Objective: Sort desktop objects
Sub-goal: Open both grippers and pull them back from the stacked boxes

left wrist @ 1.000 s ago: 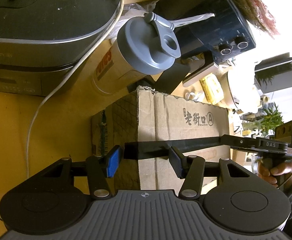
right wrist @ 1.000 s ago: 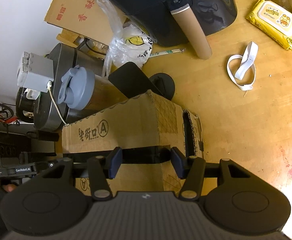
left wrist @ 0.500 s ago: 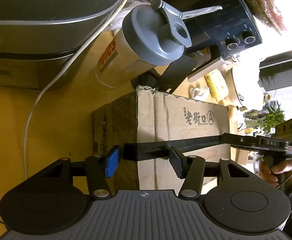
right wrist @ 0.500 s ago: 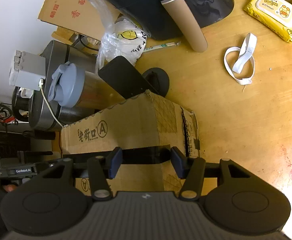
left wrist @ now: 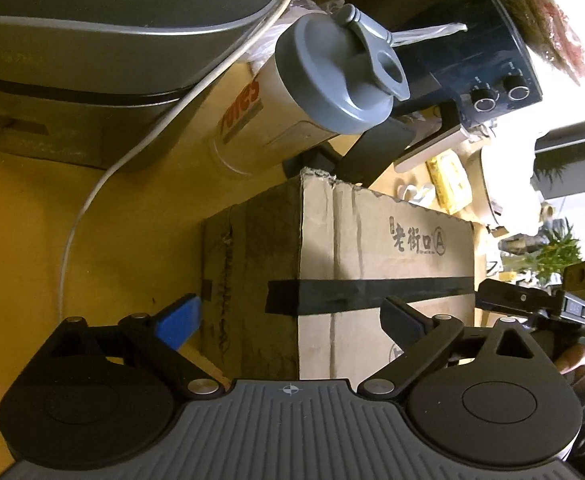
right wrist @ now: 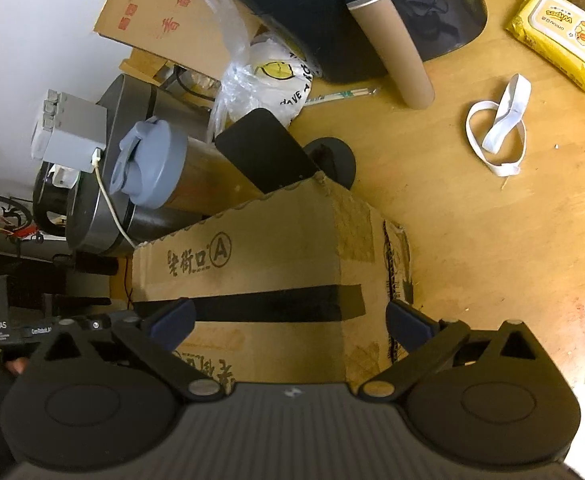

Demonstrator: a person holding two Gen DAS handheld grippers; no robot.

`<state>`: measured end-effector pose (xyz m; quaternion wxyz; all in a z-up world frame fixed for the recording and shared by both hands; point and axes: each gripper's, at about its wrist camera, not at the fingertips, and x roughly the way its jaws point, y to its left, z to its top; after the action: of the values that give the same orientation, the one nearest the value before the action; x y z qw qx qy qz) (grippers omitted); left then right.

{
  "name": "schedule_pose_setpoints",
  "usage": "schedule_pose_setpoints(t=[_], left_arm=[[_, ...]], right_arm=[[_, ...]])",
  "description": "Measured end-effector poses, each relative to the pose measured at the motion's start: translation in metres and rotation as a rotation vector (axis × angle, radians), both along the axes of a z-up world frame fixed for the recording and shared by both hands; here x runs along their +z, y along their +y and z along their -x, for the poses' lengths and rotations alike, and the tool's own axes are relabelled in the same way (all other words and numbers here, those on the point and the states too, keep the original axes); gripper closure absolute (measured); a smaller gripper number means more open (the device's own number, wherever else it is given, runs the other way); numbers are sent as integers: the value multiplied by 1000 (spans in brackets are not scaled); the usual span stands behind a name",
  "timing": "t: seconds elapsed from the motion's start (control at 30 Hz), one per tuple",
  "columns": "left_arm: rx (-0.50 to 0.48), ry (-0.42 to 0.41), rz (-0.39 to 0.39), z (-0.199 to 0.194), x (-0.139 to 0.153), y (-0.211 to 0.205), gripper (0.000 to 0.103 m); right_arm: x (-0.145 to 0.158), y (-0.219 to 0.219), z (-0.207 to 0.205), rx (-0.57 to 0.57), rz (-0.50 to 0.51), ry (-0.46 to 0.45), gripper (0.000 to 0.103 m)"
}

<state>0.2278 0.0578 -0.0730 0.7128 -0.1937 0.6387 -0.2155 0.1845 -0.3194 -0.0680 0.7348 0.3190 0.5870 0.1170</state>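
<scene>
**Both tongs spread wide at the two ends of a taped cardboard box**

The left gripper (left wrist: 290, 322) is opening, its fingers released; the box corner lies between them, though neither pad presses on it. The right gripper (right wrist: 290, 322) is opening too, its fingers parted around the other end of the cardboard box (right wrist: 252, 276), not clamping it. The box rests on a wooden table (right wrist: 492, 248), black tape running across its top.

In the left wrist view, from left to right ahead of the fingers: a dark grey appliance (left wrist: 92, 40) with a white cable (left wrist: 92, 196) trailing down over the wood, then a shaker bottle (left wrist: 312, 92) with a grey lid just beyond the box, then a dark blue appliance (left wrist: 472, 64) with two knobs. Far right, a hand (left wrist: 576, 364) holds the other gripper.

In the right wrist view, a white wall stands at far left. Beyond the box lie a plastic bag (right wrist: 260, 80), a cardboard tube (right wrist: 396, 52), a white strap (right wrist: 500, 132) and a yellow wipes pack (right wrist: 560, 40).
</scene>
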Motion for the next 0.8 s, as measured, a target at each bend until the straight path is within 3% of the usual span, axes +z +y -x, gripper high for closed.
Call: schedule_pose_setpoints(t=[0.6, 0.8], left_arm=[[7, -66, -24, 31, 19, -8, 4], [-5, -109, -76, 47, 23, -15, 4]], right_arm=[[9, 13, 25, 37, 39, -37, 0], [12, 19, 40, 66, 72, -76, 0]])
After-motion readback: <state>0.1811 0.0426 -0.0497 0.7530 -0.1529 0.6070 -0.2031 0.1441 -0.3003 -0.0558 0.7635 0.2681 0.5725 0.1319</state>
